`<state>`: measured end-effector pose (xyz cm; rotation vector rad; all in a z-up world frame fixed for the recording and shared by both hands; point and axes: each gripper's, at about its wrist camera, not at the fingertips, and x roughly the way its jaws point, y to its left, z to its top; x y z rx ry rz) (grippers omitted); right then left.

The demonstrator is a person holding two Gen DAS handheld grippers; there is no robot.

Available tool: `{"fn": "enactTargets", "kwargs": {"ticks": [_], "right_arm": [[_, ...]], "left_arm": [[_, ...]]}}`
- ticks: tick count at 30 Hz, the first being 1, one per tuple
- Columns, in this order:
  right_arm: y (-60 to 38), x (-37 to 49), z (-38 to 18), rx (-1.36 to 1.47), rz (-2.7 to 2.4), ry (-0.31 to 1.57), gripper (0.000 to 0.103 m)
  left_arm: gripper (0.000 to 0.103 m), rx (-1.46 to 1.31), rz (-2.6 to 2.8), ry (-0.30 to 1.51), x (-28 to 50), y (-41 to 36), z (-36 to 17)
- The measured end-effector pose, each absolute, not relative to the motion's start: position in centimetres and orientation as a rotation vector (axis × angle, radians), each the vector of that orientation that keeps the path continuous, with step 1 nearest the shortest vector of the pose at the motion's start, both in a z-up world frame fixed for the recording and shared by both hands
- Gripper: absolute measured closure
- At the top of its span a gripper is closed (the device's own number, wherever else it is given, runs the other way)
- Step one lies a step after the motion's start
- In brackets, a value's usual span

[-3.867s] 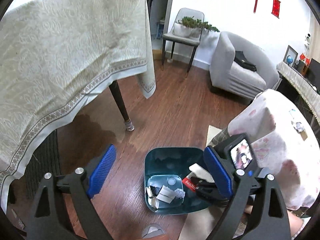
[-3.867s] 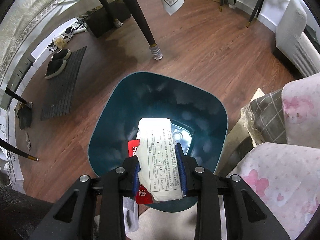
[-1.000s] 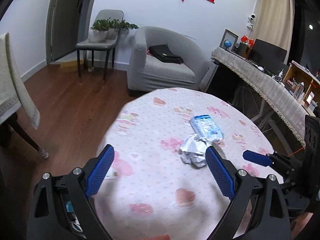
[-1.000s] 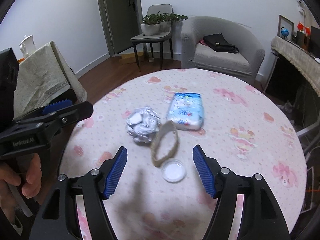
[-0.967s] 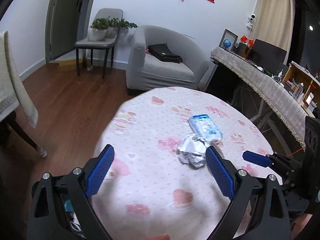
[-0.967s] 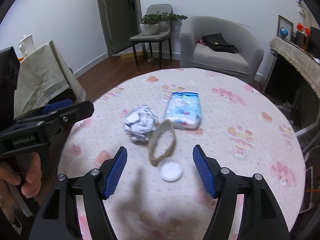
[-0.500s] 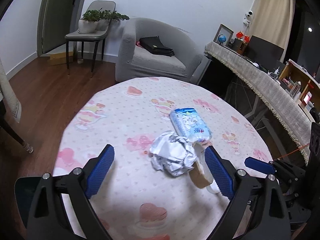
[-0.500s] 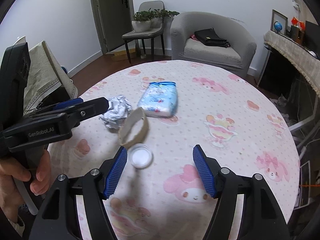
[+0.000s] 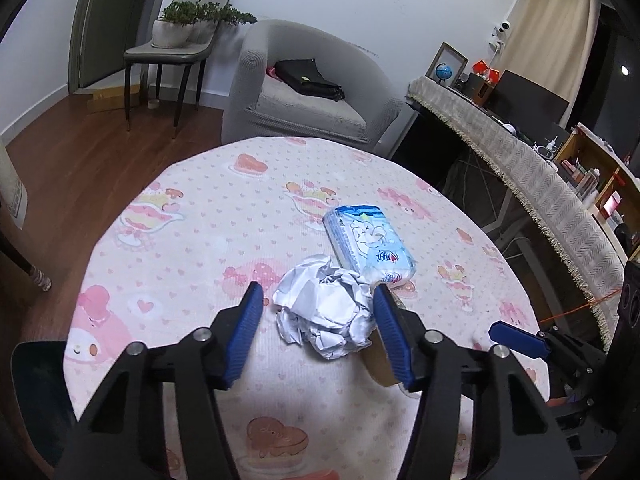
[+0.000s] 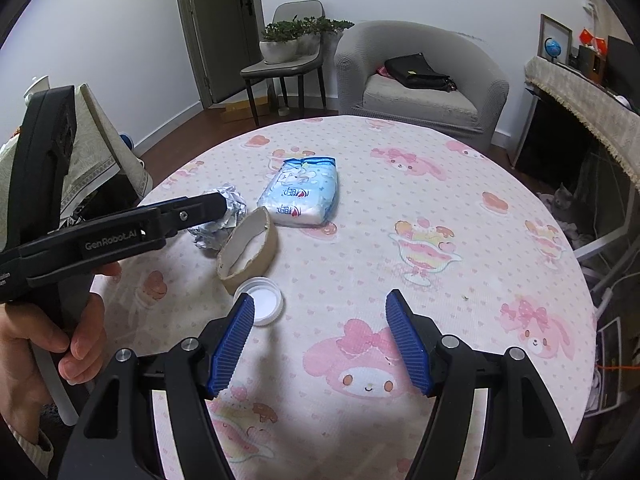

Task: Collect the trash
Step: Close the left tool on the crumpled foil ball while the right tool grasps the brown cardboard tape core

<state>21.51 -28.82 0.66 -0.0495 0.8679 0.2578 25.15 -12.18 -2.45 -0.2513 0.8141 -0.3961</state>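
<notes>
Now my left claw (image 9: 318, 322) is spread around the foil ball (image 9: 326, 306) — straddling it so one squeeze takes it. Just beyond the ball lies the tissue pack (image 9: 370, 246); my right claw (image 10: 320, 338), open too, hangs empty beside the cap (image 10: 260, 301).

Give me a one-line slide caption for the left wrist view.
Open left hand-held gripper straddles a crumpled foil ball on the pink tablecloth, beside a blue tissue pack.

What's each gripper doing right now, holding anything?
Left gripper: open, jaws either side of the foil ball, not gripping.
Right gripper: open, empty, above the table.
</notes>
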Motion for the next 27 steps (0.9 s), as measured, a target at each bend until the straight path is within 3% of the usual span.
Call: {"fn": "enactTargets", "kwargs": {"ticks": [8,27], "right_arm": [[-27.8,21.9,0.6,-0.057,0.272,0.869,0.034],[-23.9,23.2,0.5,-0.070,0.308,0.858,0.037]], "left_arm": [[0.061,-0.252,-0.430,0.808,24.8,-12.4,-2.3],[0.062,-0.278,-0.388,0.760,24.0,-8.2,-0.6]]}}
